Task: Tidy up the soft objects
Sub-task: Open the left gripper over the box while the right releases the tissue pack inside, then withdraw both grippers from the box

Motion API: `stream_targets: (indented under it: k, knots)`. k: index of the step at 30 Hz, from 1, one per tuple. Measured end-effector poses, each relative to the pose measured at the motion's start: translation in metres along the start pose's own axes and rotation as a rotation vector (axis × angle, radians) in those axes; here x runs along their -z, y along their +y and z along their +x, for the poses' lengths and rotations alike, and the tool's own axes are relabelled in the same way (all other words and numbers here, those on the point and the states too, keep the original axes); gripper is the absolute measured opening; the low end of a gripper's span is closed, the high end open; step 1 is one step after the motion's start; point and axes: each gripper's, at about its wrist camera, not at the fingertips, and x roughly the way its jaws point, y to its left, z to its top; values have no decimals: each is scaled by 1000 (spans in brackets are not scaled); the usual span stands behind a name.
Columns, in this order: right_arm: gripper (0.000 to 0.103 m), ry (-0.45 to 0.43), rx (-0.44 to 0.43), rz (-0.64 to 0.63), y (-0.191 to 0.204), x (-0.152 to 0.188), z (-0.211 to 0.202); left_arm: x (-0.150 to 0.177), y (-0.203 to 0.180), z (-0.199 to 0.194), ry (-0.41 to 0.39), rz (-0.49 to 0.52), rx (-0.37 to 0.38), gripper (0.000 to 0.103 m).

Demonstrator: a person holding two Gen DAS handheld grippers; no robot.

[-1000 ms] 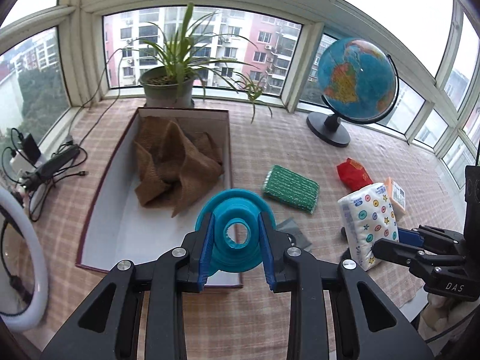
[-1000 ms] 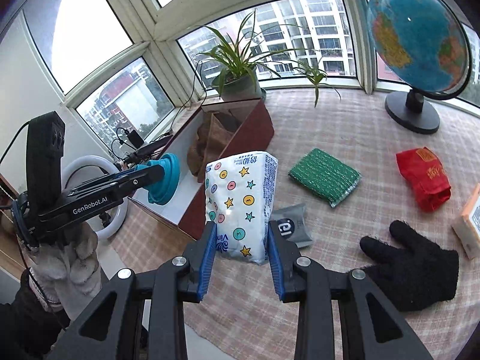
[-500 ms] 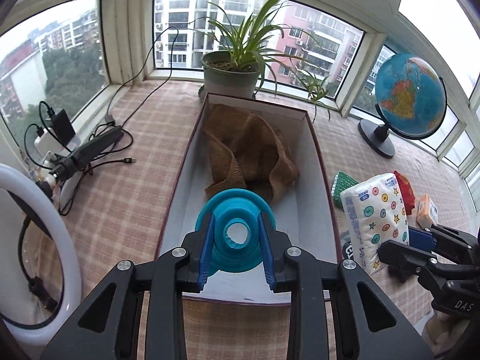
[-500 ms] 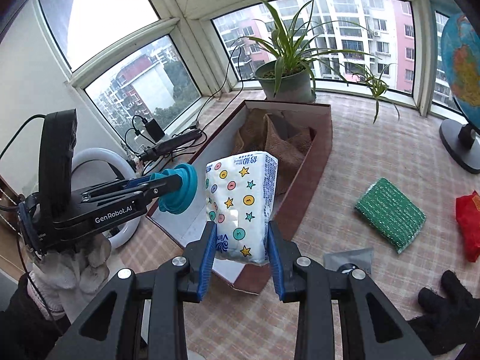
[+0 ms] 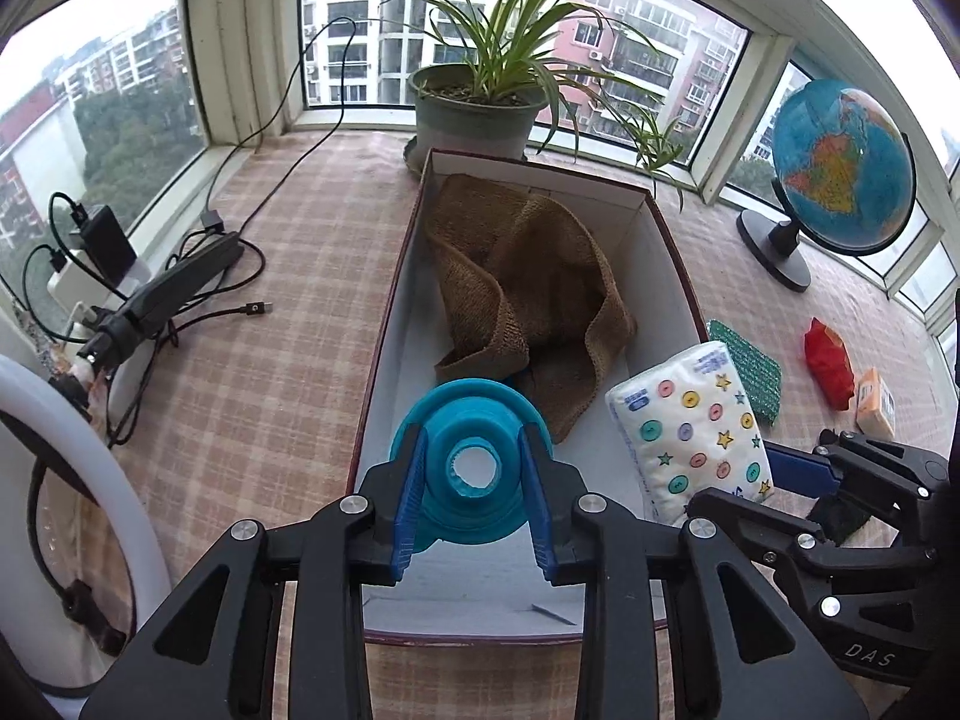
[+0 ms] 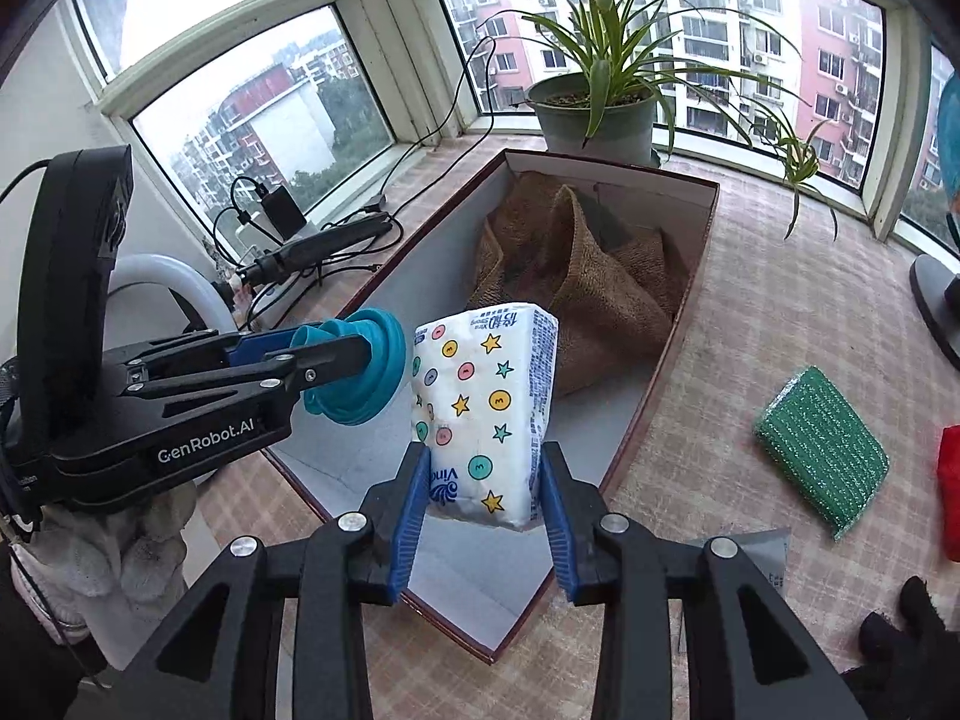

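Both tools, the left tool (image 5: 474, 501) around a blue funnel (image 5: 471, 468) and the right tool (image 6: 483, 504) around a tissue pack (image 6: 483, 411), are opening their jaws over the box (image 5: 672, 252), where I see brown cloth (image 5: 528, 288) already stowed, while a green sponge (image 6: 822, 459) waits on the counter (image 5: 270, 360).

my left gripper (image 5: 473, 501) covers the near part of the teal funnel-like piece (image 5: 474, 420) it carries. the globe (image 6: 948, 138) and red packet (image 6: 949, 492) are cut by the right wrist view's edge. the tissue pack (image 6: 486, 414) print is too small to read.
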Motion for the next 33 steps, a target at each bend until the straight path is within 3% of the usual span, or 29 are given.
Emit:
stream_targets:
  k: [2, 4, 6, 22, 33]
  knots:
    - [37, -7, 14, -3, 0, -1, 0, -1, 3, 1, 4, -8, 0, 32]
    - [38, -6, 11, -8, 0, -1, -1, -3, 5, 1, 10, -17, 8, 42]
    - [47, -9, 12, -11, 1, -1, -3, -4, 7, 0, 7, -29, 14, 62]
    - [49, -51, -18, 52, -20, 14, -36, 0, 1, -22, -39, -76, 28, 63]
    - [49, -134, 18, 147, -74, 44, -99, 9, -38, -50, -88, -45, 44, 63]
